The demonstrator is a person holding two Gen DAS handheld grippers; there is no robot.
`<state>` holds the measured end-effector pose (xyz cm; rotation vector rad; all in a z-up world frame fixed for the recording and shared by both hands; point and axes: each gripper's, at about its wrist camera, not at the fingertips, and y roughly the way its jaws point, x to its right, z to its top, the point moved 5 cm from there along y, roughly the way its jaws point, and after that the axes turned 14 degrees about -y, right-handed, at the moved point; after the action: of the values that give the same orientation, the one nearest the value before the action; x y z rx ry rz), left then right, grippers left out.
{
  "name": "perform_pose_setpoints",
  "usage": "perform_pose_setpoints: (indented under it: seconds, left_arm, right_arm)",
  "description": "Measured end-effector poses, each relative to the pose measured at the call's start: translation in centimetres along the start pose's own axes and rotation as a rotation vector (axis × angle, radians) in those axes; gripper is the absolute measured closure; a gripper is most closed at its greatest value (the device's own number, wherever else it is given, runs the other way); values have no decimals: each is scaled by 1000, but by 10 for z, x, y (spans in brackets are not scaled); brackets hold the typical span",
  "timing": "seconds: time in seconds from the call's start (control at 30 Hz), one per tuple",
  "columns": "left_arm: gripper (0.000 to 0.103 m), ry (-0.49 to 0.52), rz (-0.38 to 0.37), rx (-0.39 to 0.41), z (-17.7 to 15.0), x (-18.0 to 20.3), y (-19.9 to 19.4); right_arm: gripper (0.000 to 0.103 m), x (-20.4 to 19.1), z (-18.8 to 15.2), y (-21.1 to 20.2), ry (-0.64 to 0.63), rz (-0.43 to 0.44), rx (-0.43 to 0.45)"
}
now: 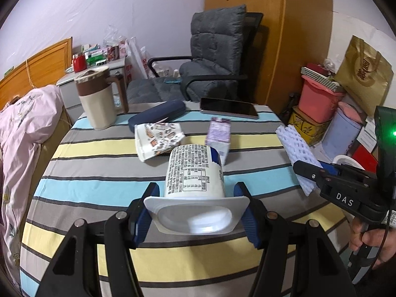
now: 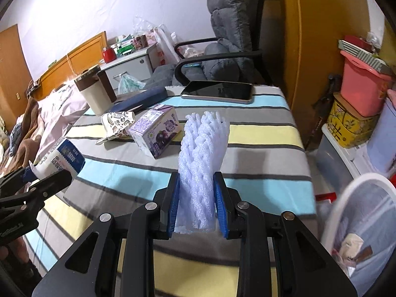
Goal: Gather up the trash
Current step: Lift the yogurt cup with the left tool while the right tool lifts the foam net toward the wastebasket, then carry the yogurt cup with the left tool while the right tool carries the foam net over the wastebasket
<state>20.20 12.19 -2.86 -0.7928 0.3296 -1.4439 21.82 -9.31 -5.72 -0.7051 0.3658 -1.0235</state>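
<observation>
My left gripper (image 1: 196, 212) is shut on a white yogurt cup (image 1: 195, 173), its blue pads (image 1: 142, 222) pressing the cup's square rim above the striped table (image 1: 94, 153). My right gripper (image 2: 196, 203) is shut on a white foam net sleeve (image 2: 201, 158) that stands up between its pads. Each gripper shows in the other view: the right one (image 1: 319, 173) with the foam sleeve (image 1: 297, 158), the left one (image 2: 39, 185) with the cup (image 2: 59, 160). On the table lie a purple juice carton (image 1: 219, 136) (image 2: 156, 131) and a crumpled printed wrapper (image 1: 158, 141) (image 2: 116, 123).
A white-rimmed bin (image 2: 358, 222) with a liner stands off the table's right edge. At the table's back sit a beige-and-brown pitcher (image 1: 97, 99), a dark blue case (image 1: 158, 115) and a phone (image 1: 229, 107). Behind are a grey chair (image 1: 212, 57), a bed (image 1: 22, 128) at left and stacked boxes (image 1: 319, 101) at right.
</observation>
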Motion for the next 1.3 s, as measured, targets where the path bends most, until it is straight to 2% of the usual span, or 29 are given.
perform_pose_setpoints:
  seconds: [0.43,0.83,1.03,1.3]
  left_arm:
    - [38,92,-104,11,-14,75,-21]
    - [38,212,-228,-2,-31,170,-27]
    - [38,260,-296,-32,-44,216,-23]
    - [38,324,-362,-101,-68,271,-8]
  right_arm:
    - [74,43,-34,-55,91,-88,48]
    - [74,98,-72,-103,199,-203,69]
    - [74,128,-94,-122,234,-280,53]
    - [74,161,-118,-136,283,-337,5]
